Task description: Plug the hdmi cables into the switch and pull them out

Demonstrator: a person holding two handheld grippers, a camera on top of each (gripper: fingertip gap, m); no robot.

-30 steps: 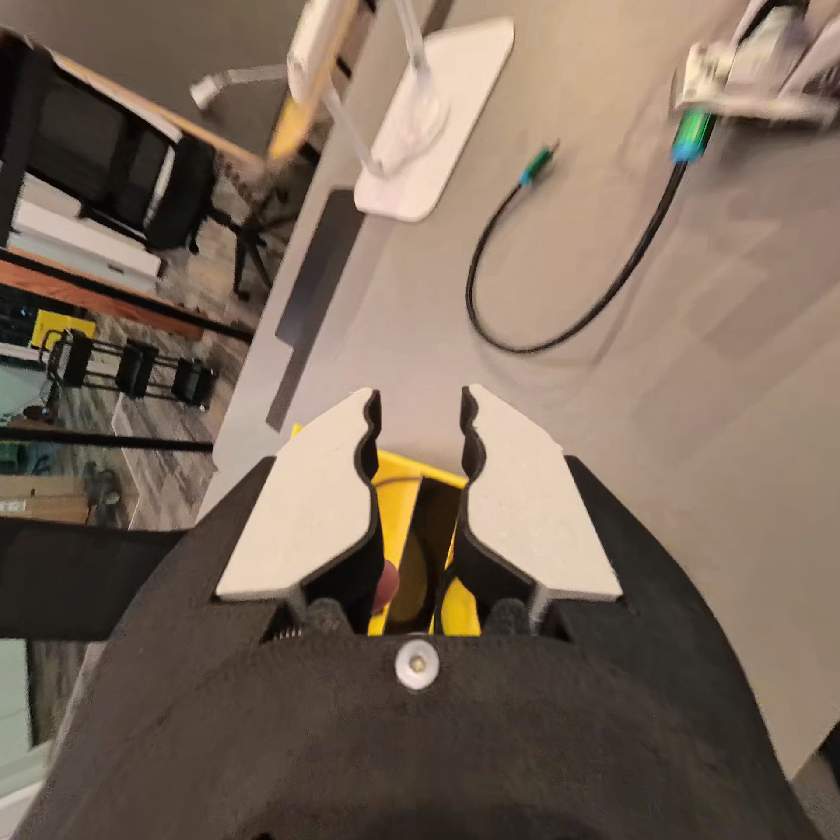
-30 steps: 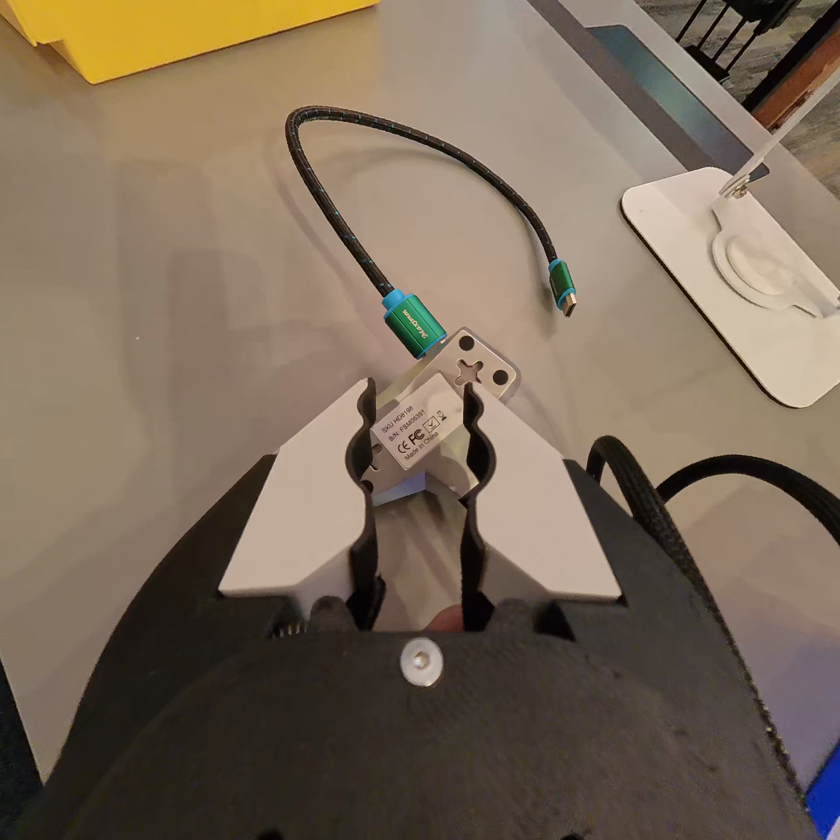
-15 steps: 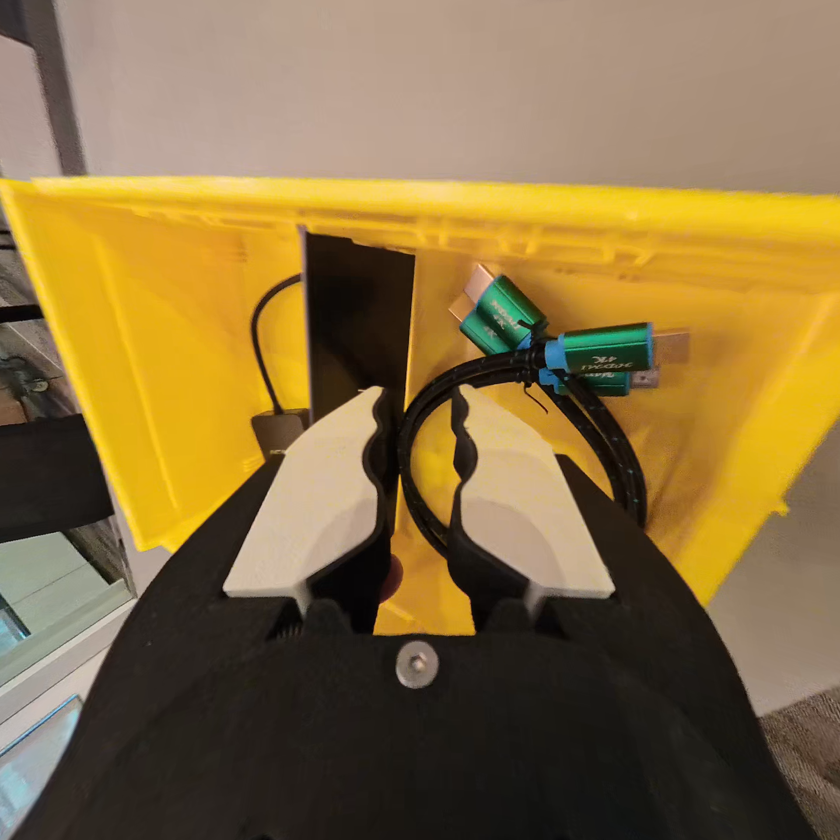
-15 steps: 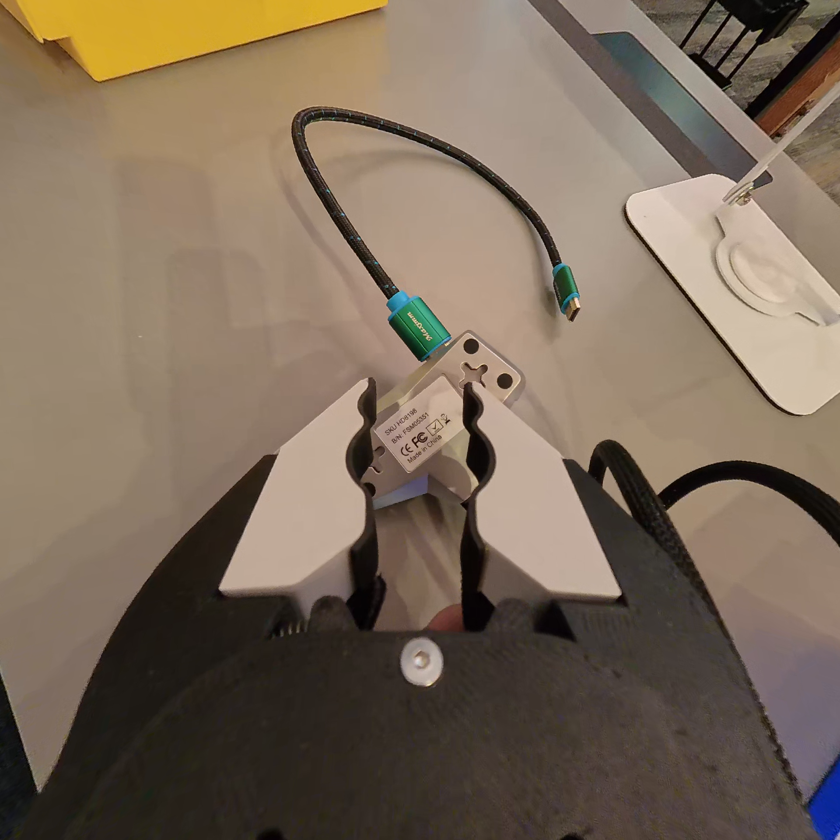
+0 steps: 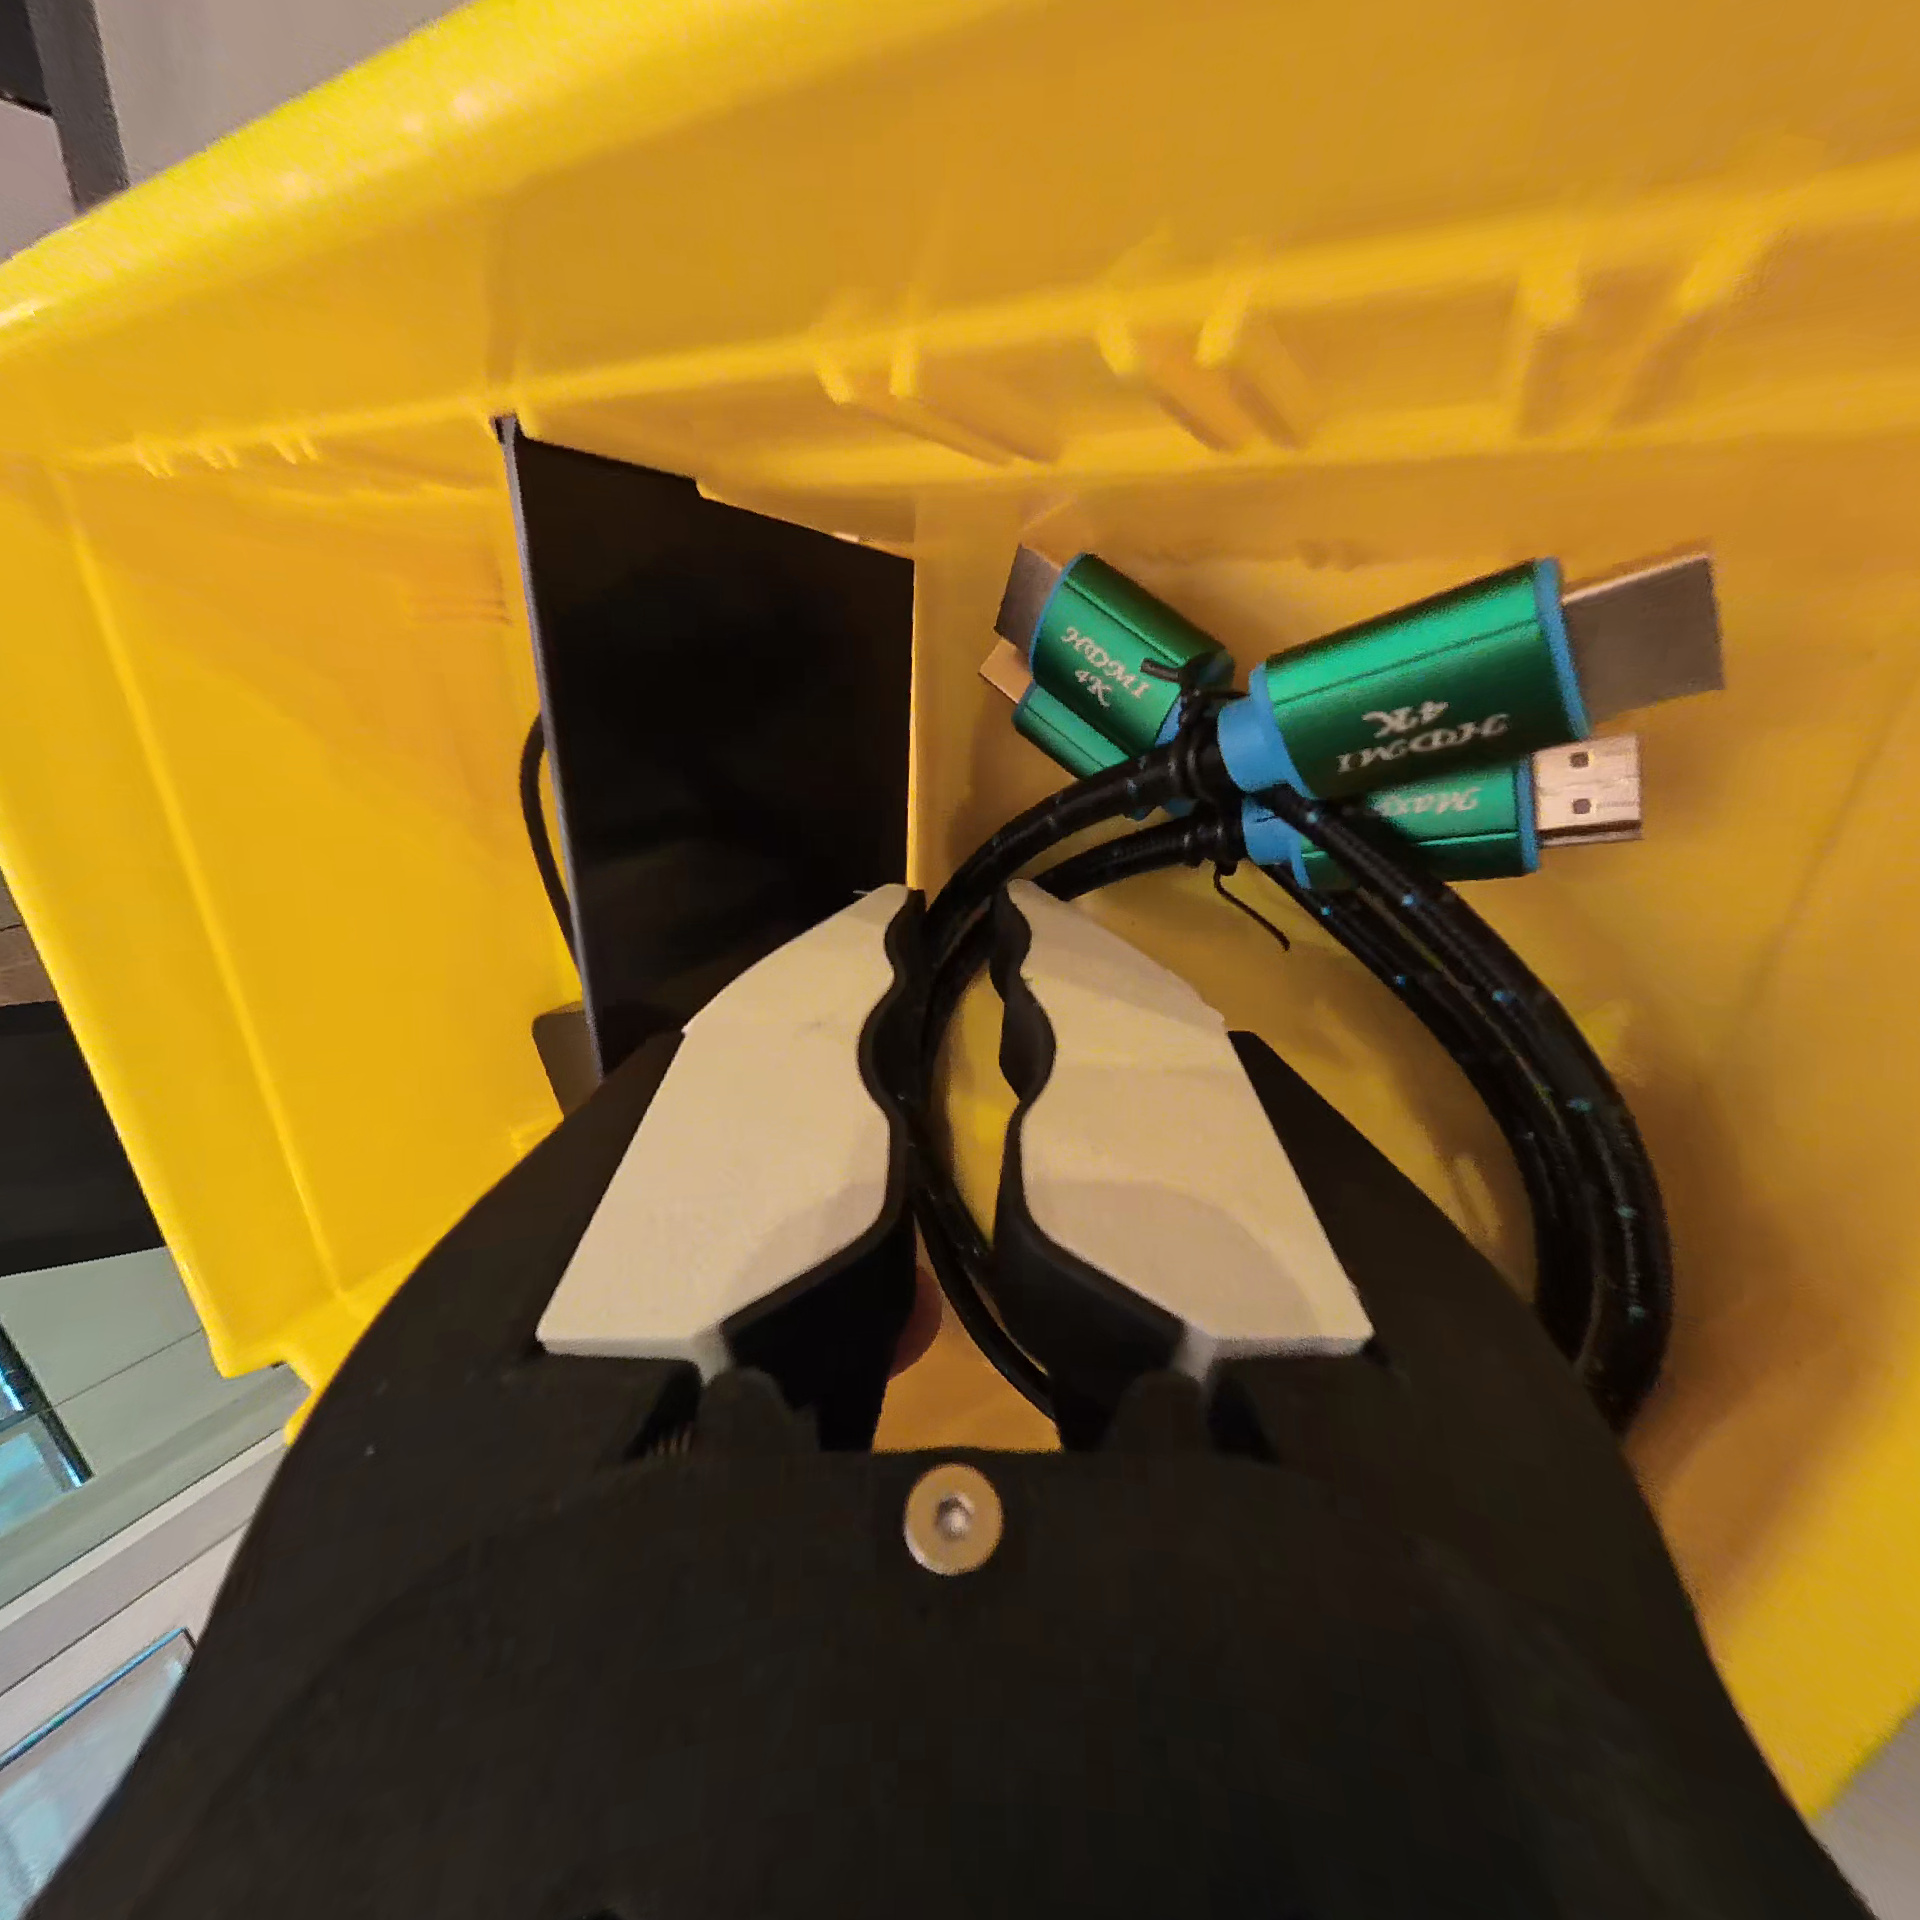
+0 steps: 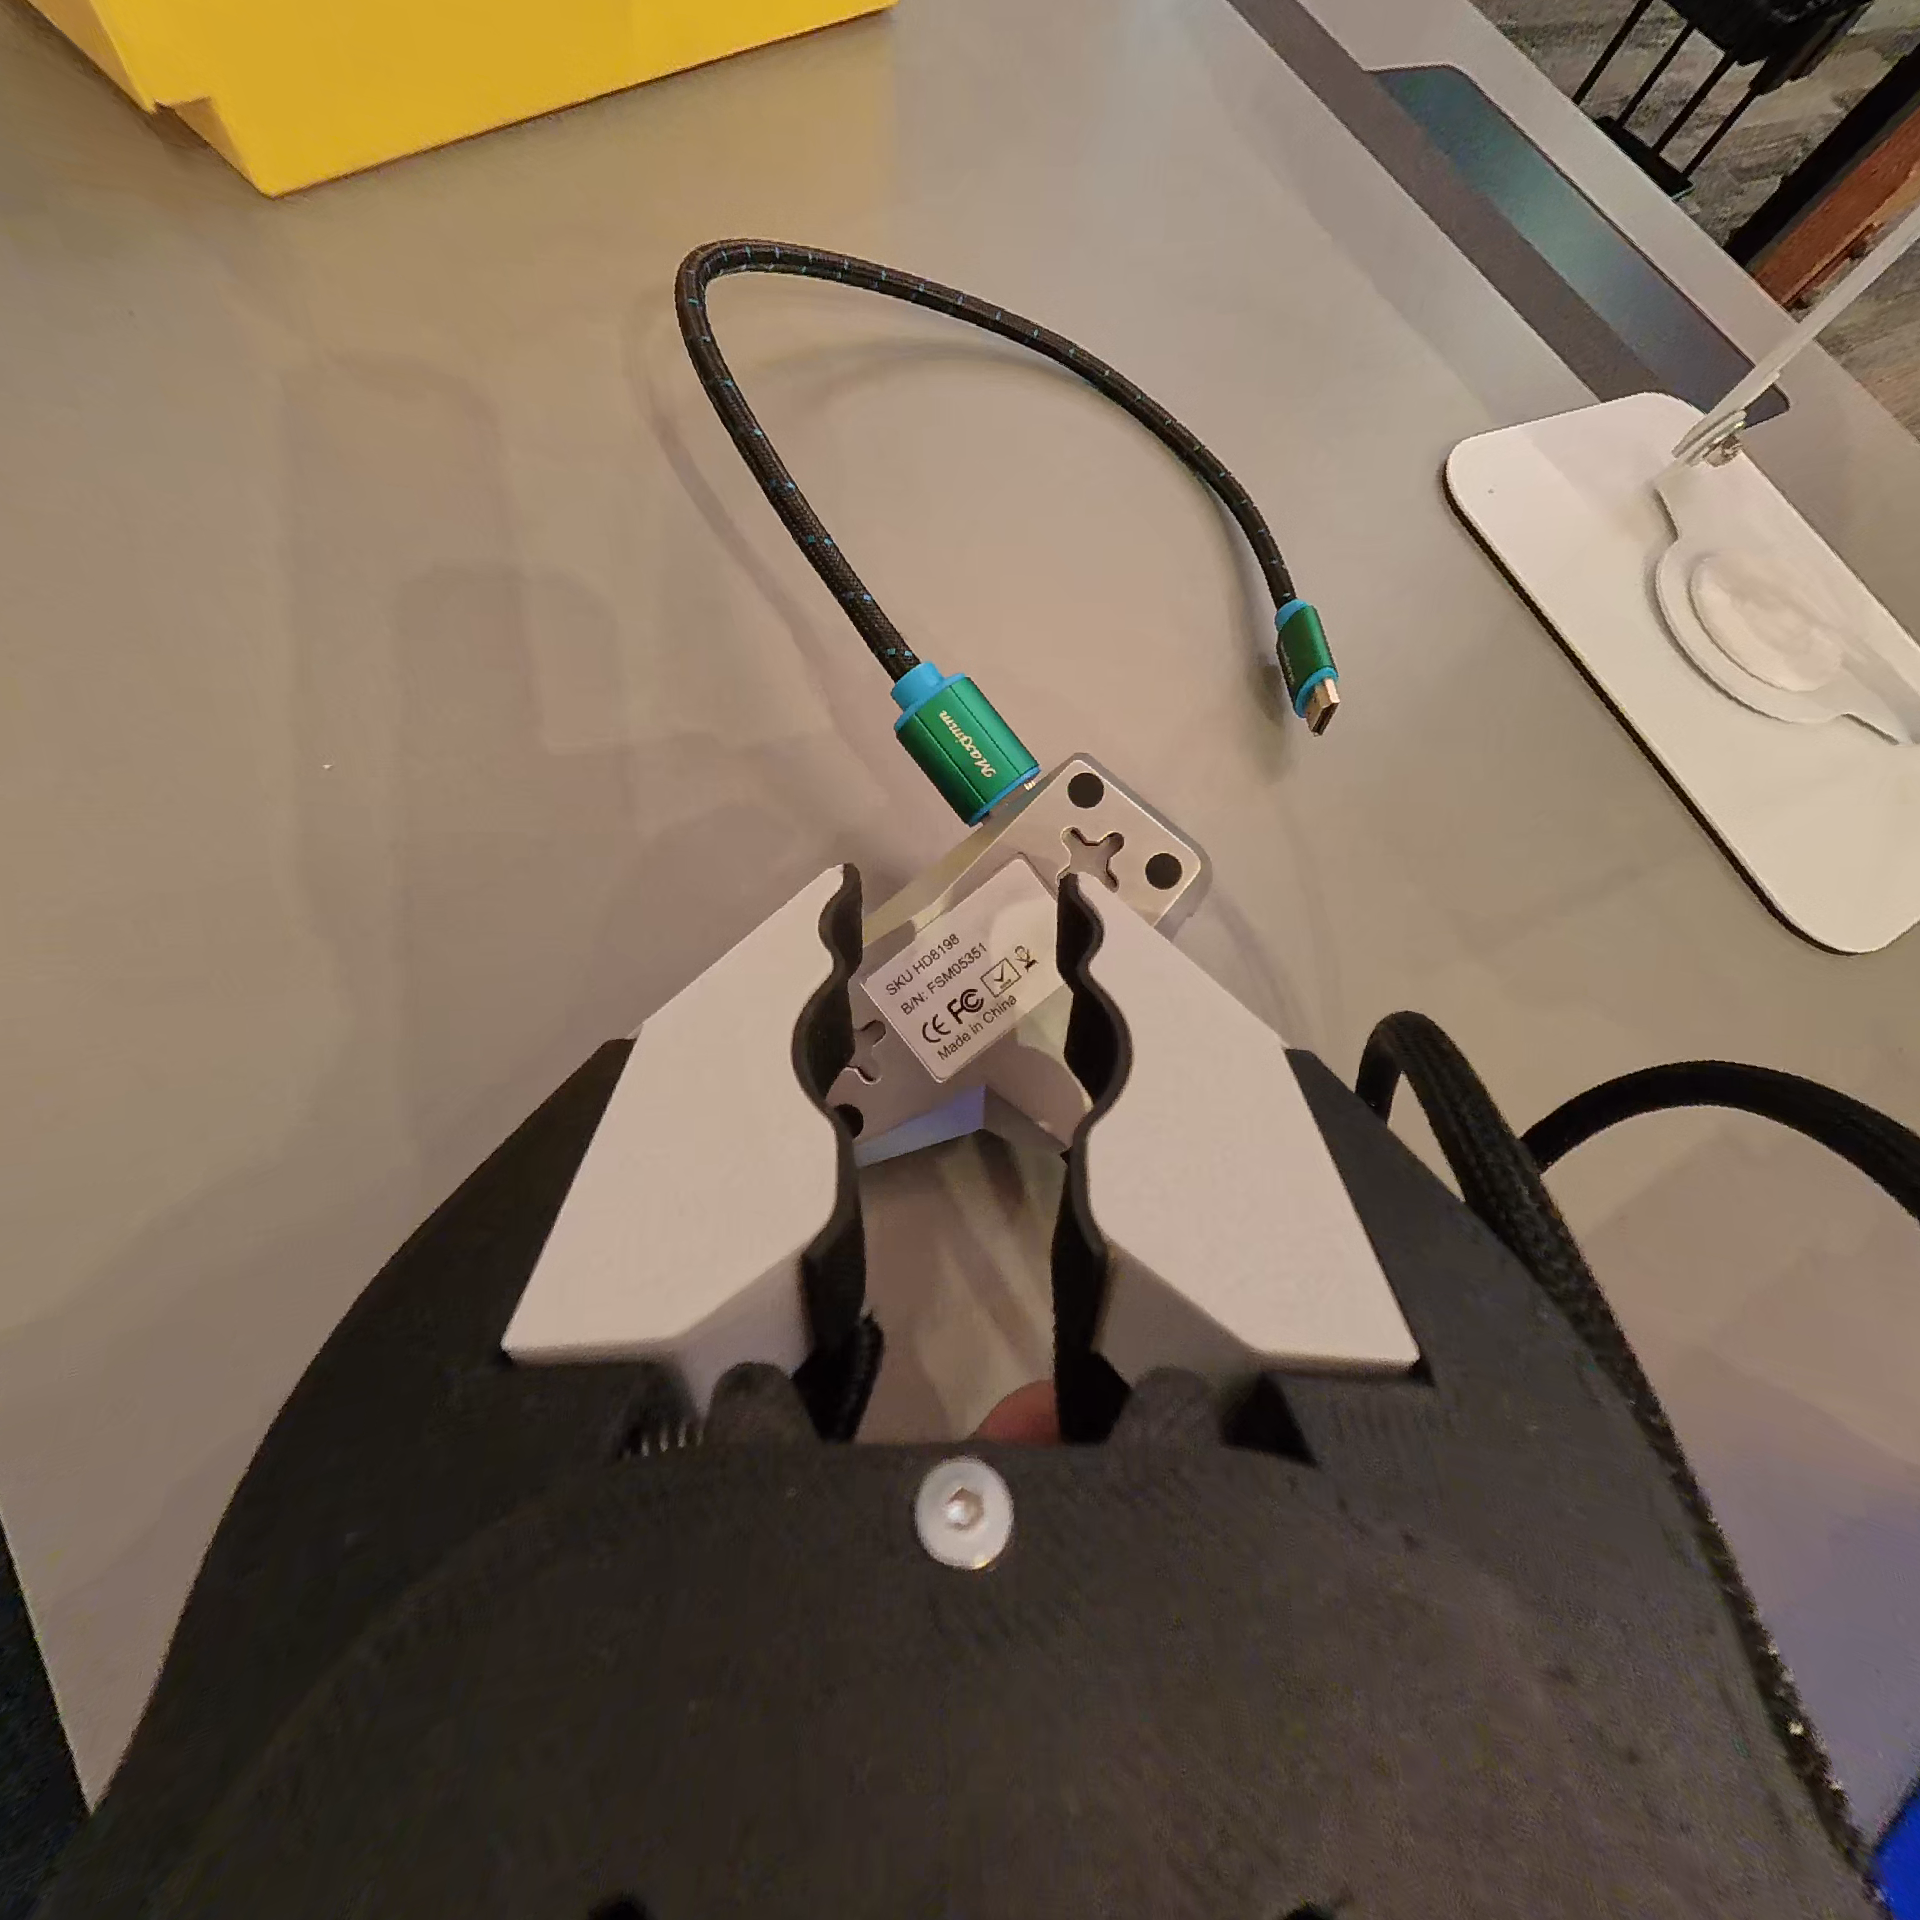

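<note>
Print on green plugs (image 5: 1413,696) — white sticker (image 6: 961,997) on switch (image 6: 1117,842) — withheld.

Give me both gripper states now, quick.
Left gripper: narrowly open around the coiled cable in the yellow bin; grip cannot be told.
Right gripper: shut on the switch.

Yellow bin (image 5: 1039,260) with black divider panel (image 5: 717,748); grey tabletop (image 6: 416,623), white stand base (image 6: 1621,644).
</note>
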